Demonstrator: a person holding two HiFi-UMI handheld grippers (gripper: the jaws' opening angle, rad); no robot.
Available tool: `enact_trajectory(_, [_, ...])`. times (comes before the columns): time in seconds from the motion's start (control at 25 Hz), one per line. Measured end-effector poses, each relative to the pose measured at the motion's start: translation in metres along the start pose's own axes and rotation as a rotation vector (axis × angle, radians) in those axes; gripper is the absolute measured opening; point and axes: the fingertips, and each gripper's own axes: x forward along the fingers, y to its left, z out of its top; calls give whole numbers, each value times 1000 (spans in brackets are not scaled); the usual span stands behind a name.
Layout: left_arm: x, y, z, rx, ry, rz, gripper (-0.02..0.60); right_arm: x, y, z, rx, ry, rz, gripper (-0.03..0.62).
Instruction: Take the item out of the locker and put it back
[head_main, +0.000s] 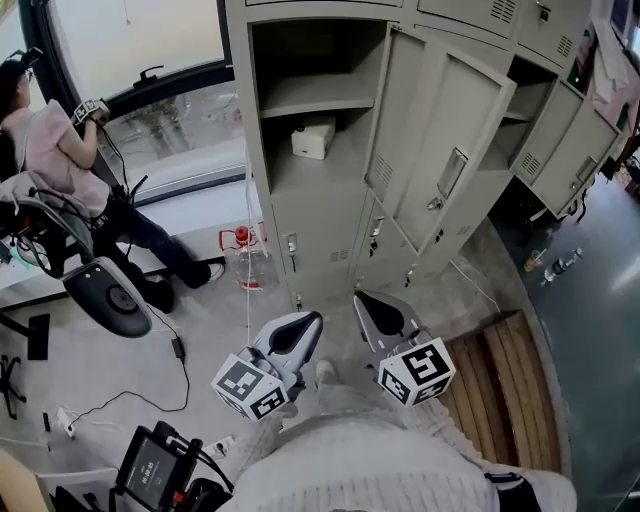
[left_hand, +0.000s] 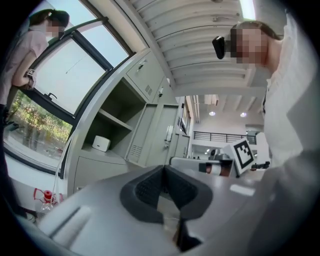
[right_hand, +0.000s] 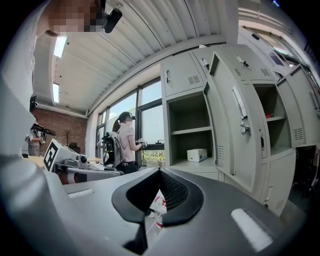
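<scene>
A white box (head_main: 313, 138) rests on the bottom of the open locker compartment (head_main: 330, 175), under a bare shelf (head_main: 315, 100). It also shows in the left gripper view as the white box (left_hand: 101, 144) and in the right gripper view as the white box (right_hand: 196, 154). My left gripper (head_main: 306, 322) and right gripper (head_main: 367, 302) are held side by side in front of the lockers, well short of the box. Both point toward the lockers. The left gripper (left_hand: 164, 173) has its jaws together with nothing between them. The right gripper (right_hand: 159, 174) is likewise shut and empty.
The compartment's door (head_main: 445, 155) stands swung open to the right, with more open lockers (head_main: 560, 130) beyond. A clear bottle with a red cap (head_main: 243, 256) stands on the floor by the locker's left corner. A person (head_main: 62, 150) works at the window. A wooden pallet (head_main: 505, 372) lies at right.
</scene>
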Motion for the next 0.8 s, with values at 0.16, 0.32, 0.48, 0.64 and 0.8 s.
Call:
enact_trajectory(0.16, [36, 42, 22, 34, -19, 25, 8, 46, -41, 20, -10, -34, -3, -2])
enact_trajectory(0.32, [73, 83, 37, 51, -53, 47, 8, 89, -67, 33, -34, -53, 16, -2])
enact_trajectory(0.48, [101, 106, 46, 73, -48, 37, 8, 122, -84, 31, -44, -35, 43, -2])
enact_trajectory(0.64, [111, 122, 50, 71, -45, 51, 8, 141, -93, 25, -27, -6, 42, -2])
enact_trajectory(0.8, [119, 140, 48, 56, -39, 52, 8, 159, -102, 18, -27, 16, 22, -2])
